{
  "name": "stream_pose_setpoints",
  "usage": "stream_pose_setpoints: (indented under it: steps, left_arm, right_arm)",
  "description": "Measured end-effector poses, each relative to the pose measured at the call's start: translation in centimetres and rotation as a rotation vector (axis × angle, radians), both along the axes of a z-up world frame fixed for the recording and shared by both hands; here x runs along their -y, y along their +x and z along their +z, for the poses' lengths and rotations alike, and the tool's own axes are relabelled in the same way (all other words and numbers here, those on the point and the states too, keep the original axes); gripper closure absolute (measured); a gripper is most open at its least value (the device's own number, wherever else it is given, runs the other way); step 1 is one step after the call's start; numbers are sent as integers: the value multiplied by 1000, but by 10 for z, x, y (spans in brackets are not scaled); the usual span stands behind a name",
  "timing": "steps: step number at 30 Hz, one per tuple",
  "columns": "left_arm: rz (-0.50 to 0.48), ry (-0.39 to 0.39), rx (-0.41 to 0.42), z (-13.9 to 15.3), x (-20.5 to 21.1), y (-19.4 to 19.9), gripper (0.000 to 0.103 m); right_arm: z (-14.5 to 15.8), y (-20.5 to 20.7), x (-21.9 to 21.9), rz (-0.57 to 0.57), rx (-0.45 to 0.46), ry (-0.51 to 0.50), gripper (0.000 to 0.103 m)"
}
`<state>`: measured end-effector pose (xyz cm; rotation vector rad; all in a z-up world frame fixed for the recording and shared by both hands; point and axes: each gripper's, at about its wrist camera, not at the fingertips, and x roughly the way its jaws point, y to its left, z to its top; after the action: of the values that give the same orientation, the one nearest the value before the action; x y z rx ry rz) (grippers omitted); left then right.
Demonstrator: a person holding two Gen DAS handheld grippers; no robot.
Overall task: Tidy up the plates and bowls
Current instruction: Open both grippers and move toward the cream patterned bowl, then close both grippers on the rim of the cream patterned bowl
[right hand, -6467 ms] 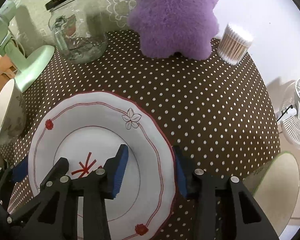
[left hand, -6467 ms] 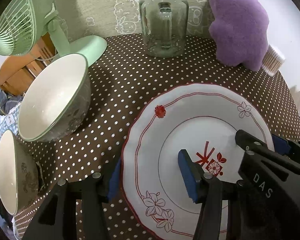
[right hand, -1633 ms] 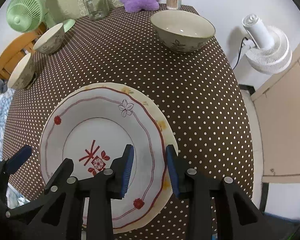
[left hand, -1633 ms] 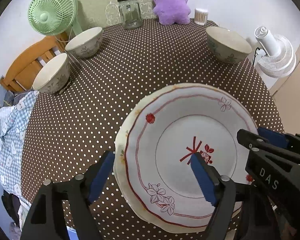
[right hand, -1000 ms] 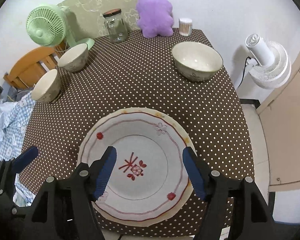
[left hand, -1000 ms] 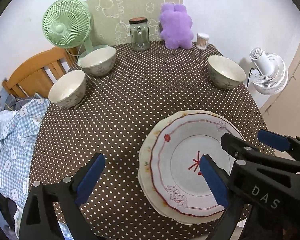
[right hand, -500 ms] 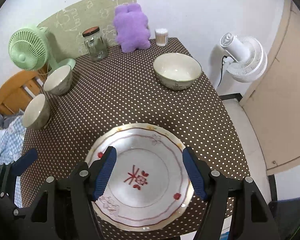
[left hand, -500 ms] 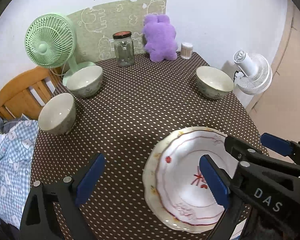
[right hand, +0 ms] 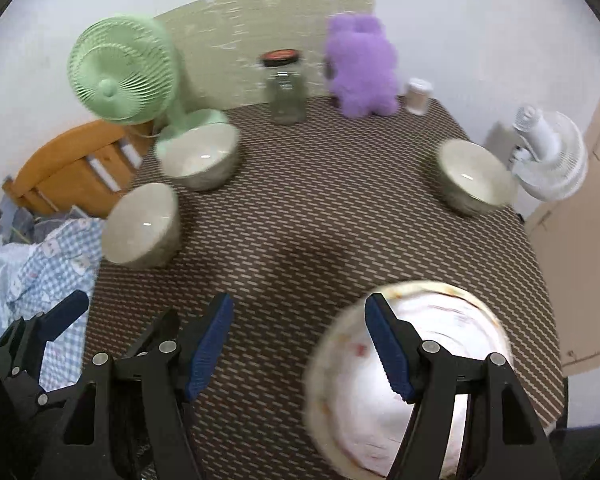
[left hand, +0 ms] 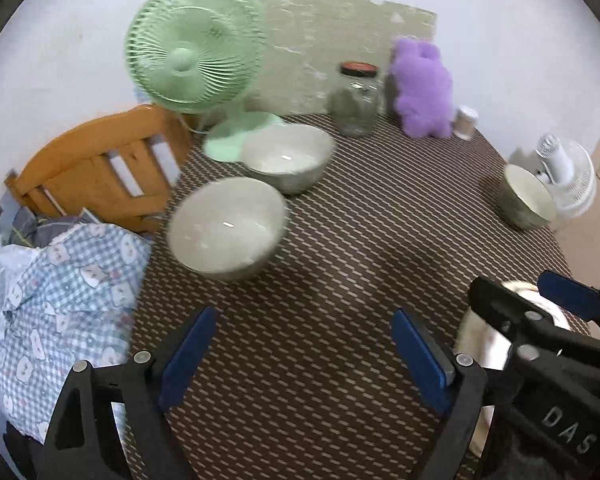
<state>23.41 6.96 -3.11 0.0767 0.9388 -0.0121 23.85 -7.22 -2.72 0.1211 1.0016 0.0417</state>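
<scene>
Two stacked plates (right hand: 420, 380) lie on the counter (right hand: 320, 220) under the right gripper (right hand: 300, 348), both grippers empty, the left gripper (left hand: 300, 352) just narrowing slightly.

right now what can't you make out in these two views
- Stacked white plates with red trim: pattern smeared by motion blur in the right wrist view; in the left wrist view the right hand-held gripper hides most of them.
- Pale ceramic bowl on the right: outer decoration blurred, left wrist view.
- Small white-lidded container: contents too small and blurred, right wrist view.
</scene>
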Motion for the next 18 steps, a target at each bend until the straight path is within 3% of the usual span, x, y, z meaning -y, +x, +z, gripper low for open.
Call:
stream_pose_setpoints:
  steps: [9, 15, 18]
  left_arm:
    - [72, 31, 29, -2, -59, 34, 15]
    - [115, 76, 16, -20, -85, 60, 24]
    - [122, 76, 7, -30, -94, 73, 28]
  right_arm:
    - [5, 49, -82, 97, 32, -22, 31]
    - [-11, 83, -115, 111, 16, -39, 32]
    - [-22, 99, -124, 118, 2, -37, 37]
